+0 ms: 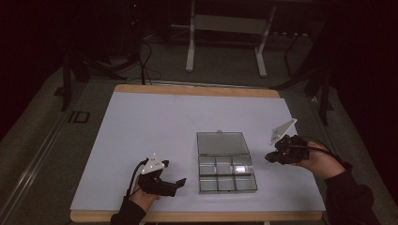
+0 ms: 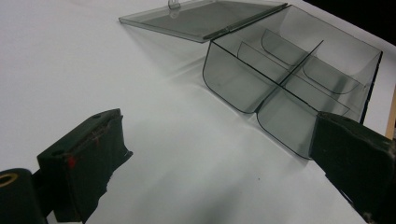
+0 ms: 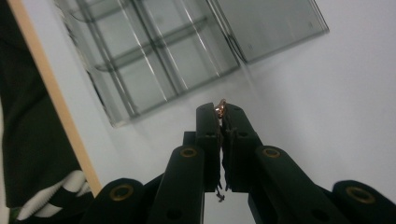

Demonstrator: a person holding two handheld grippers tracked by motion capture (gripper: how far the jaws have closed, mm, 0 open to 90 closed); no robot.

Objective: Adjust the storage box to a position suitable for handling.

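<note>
White surface (image 1: 155,136) on a wood-edged table, dark room behind. Clear plastic compartment box (image 1: 227,173) sits mid-surface, hinged lid (image 1: 222,143) flat open. Right gripper (image 3: 221,108) hangs off the box's right side, jaws clenched on a small copper-coloured ring (image 3: 220,106). Left gripper (image 1: 174,184) near the box's left, jaws released, nothing between them.

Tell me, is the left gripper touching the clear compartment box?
Apart. In the high view, bare white table lies between the left gripper and the clear compartment box.

A white-topped table (image 1: 155,126) carries an open clear compartment box (image 1: 226,174).
</note>
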